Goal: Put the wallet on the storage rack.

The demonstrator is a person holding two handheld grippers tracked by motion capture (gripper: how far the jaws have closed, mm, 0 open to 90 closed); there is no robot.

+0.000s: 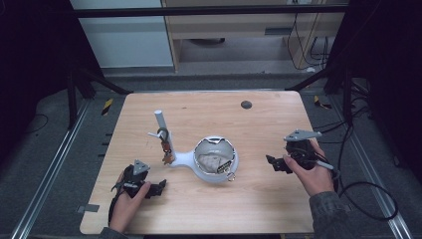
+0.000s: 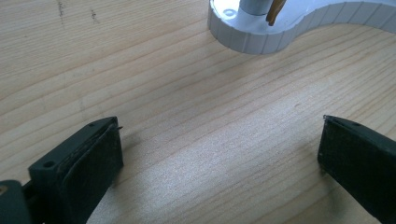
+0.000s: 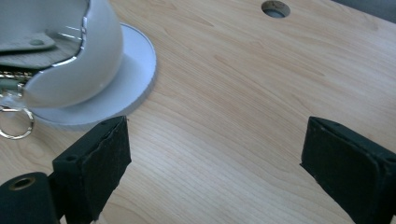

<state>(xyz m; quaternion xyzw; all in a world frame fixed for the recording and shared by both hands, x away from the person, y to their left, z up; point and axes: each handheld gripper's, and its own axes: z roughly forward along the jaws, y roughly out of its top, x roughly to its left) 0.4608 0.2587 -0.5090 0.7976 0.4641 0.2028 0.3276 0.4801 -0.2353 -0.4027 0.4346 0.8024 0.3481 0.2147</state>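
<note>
Both tongs released, empty: left tongs [image 1: 160, 188] lower left, right tongs [image 1: 271, 163] centre right. White bowl stand [image 1: 215, 160] mid-frame on surface [image 1: 268, 119], untouched; keys [image 1: 165, 149] on post. Grasp not yet begun.

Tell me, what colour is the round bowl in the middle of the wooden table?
White; the round bowl shows best in the right gripper view.
</note>
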